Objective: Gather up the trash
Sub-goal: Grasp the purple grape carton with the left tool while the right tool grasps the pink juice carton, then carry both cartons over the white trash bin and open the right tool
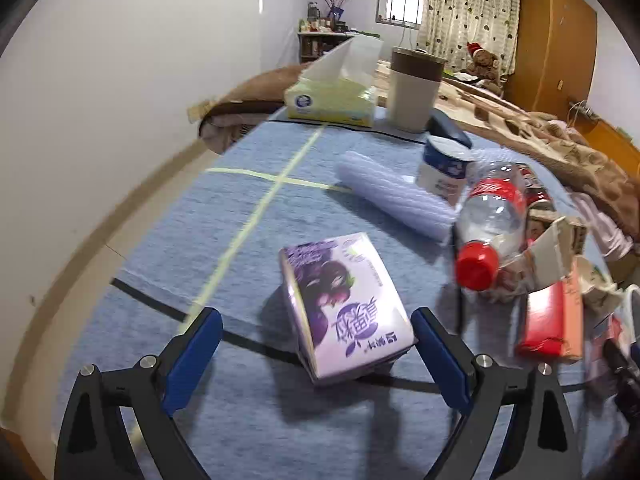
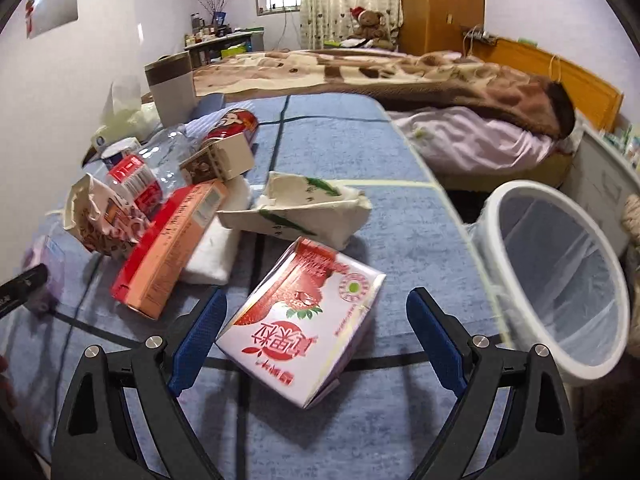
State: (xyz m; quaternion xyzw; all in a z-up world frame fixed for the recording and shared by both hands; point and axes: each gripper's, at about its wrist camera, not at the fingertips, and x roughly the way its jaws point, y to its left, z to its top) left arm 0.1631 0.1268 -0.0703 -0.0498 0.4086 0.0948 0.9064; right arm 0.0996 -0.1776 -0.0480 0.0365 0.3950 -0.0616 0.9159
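A purple drink carton (image 1: 344, 308) lies tilted on the blue cloth of the table (image 1: 180, 240). My left gripper (image 1: 316, 316) is open around it; the right pad is close to the carton and the left pad stands well apart. In the right wrist view a red strawberry carton (image 2: 308, 320) lies tilted between the fingers of my right gripper (image 2: 318, 296), which is open, with a wide gap on the right side. A white bin (image 2: 560, 280) with a clear liner stands beyond the table's right edge.
A heap of trash lies between the two cartons: a clear bottle with a red cap (image 1: 488, 220), a red-orange box (image 2: 168, 248), a crushed white carton (image 2: 296, 212), a red can (image 2: 234, 124). A tissue box (image 1: 332, 100), a tall canister (image 1: 414, 88) and a roll of bags (image 1: 396, 196) sit farther back.
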